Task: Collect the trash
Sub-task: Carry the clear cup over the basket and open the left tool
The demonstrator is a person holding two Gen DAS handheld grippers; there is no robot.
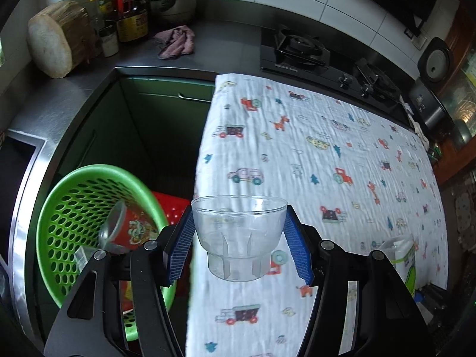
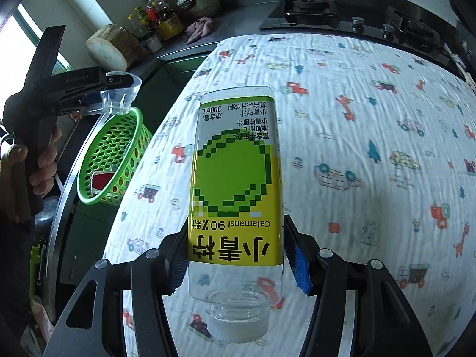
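My left gripper (image 1: 239,238) is shut on a clear plastic cup (image 1: 238,235), held upright by its sides over the left edge of the cloth-covered table. Below and to its left stands a green perforated basket (image 1: 74,190) with a red printed cup (image 1: 131,229) lying inside. My right gripper (image 2: 235,255) is shut on an empty clear bottle (image 2: 235,193) with a yellow-green label, cap toward the camera. In the right wrist view the left gripper (image 2: 98,95) holds the clear cup (image 2: 120,98) just above the green basket (image 2: 110,160), and a hand (image 2: 41,160) grips its handle.
A white cloth printed with cars and animals (image 1: 327,163) covers the table. A dark counter (image 1: 208,44) carries a wooden block (image 1: 59,38), oil bottles (image 1: 131,9), a pot (image 1: 175,0), a pink rag (image 1: 177,41) and a gas stove (image 1: 300,50). A red basket (image 1: 169,205) sits behind the green one.
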